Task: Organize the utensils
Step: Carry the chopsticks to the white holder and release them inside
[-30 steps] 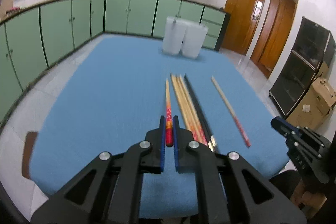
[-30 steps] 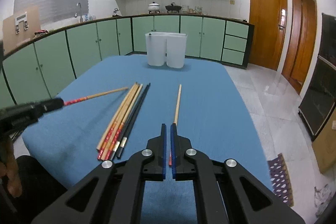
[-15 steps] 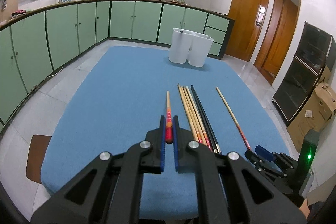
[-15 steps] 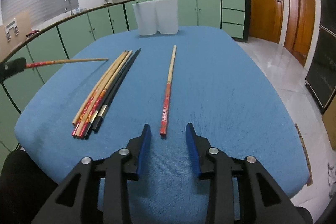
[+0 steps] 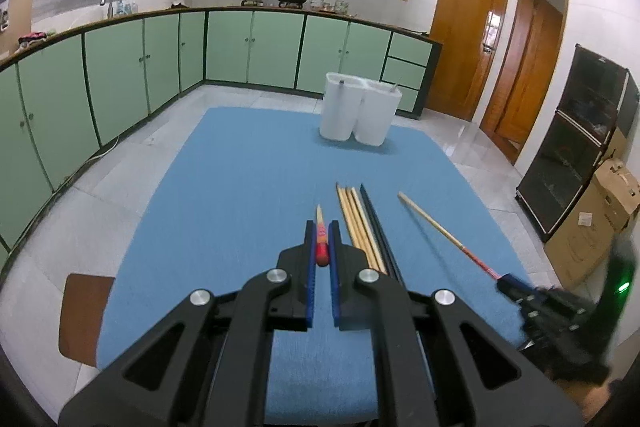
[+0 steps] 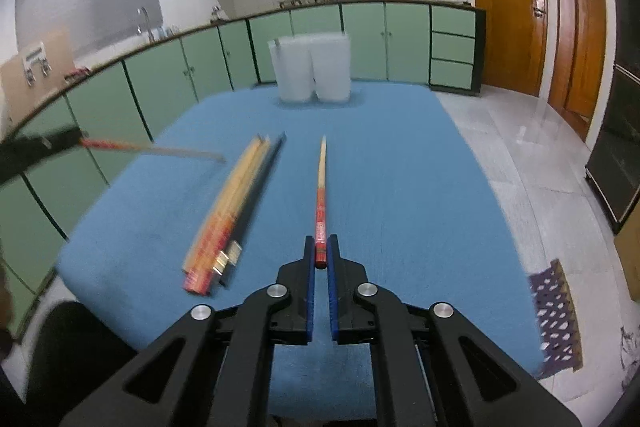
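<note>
My left gripper point(image 5: 322, 227) is shut on the red end of a wooden chopstick point(image 5: 320, 231) and holds it above the blue table point(image 5: 248, 179). My right gripper point(image 6: 321, 243) is shut on the red end of a second chopstick point(image 6: 321, 187), whose tip points at the white utensil holder point(image 6: 310, 67). A bundle of several wooden and black chopsticks point(image 6: 236, 203) lies on the table left of it. In the left wrist view the bundle point(image 5: 362, 223) lies right of my fingers, and the holder point(image 5: 358, 115) stands at the far edge.
The table is ringed by green cabinets point(image 5: 120, 67) at the left and back. A brown stool point(image 5: 82, 319) stands at the near left corner. A black cabinet point(image 5: 580, 155) and cardboard boxes point(image 5: 592, 219) are at the right.
My right gripper opened, came down on the lone chopstick and closed on its red end. My left gripper rose with its chopstick.
</note>
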A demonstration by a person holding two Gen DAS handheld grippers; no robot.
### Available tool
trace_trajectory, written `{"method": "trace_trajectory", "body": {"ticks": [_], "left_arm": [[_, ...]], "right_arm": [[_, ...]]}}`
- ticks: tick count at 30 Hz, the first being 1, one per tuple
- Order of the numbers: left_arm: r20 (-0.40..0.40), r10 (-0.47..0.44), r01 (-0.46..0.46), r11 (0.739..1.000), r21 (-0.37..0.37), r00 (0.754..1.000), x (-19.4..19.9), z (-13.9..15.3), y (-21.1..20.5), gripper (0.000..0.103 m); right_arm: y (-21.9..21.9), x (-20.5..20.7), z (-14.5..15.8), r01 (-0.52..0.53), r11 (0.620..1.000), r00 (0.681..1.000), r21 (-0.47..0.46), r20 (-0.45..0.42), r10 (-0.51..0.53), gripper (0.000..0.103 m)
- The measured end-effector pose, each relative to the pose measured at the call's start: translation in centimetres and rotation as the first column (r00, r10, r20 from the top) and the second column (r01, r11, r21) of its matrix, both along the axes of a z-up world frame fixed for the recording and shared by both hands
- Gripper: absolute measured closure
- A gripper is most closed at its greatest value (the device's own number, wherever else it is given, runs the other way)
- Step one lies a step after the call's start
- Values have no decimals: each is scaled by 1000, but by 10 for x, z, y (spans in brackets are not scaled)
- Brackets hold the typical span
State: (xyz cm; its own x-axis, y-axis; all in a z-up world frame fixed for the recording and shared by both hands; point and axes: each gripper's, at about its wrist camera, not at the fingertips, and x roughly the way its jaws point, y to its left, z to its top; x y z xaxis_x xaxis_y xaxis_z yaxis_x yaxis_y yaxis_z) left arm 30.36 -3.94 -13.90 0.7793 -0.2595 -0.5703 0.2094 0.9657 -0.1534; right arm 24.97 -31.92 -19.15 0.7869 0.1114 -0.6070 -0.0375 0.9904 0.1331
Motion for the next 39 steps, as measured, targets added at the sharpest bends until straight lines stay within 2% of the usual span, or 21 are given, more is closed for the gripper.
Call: {"method": "trace_trajectory", "body": {"ticks": [7, 11, 19, 26, 30, 35, 39], "left_arm": [[21, -37, 37, 999, 13, 999, 15, 39, -1, 98], [-5, -83, 83, 996, 26, 997, 33, 54, -8, 98], [-56, -159, 162, 985, 63, 986, 79, 84, -23, 98], [-54, -189, 193, 979, 73, 981, 124, 126, -34, 98], [-34, -177, 178, 984, 29, 984, 158, 159, -37, 98], [32, -144, 144, 990, 6, 989, 201, 202, -50, 98], [75, -119, 120, 993, -6, 990, 233, 219, -62, 98]], "right_arm": [[-8, 6, 91, -54, 998, 998, 17, 37, 54, 97], [-3, 29, 123, -99, 995, 995, -14, 15, 99, 97], [4, 95, 160, -166, 984, 982, -63, -98, 159, 97], [-8, 145, 193, -149, 988, 979, -45, -148, 141, 97], [-15, 178, 224, -116, 992, 985, -42, -132, 110, 97], [-20, 216, 267, -73, 996, 995, -56, -67, 69, 97], [-25, 252, 290, -37, 998, 999, -48, -8, 37, 97]]}}
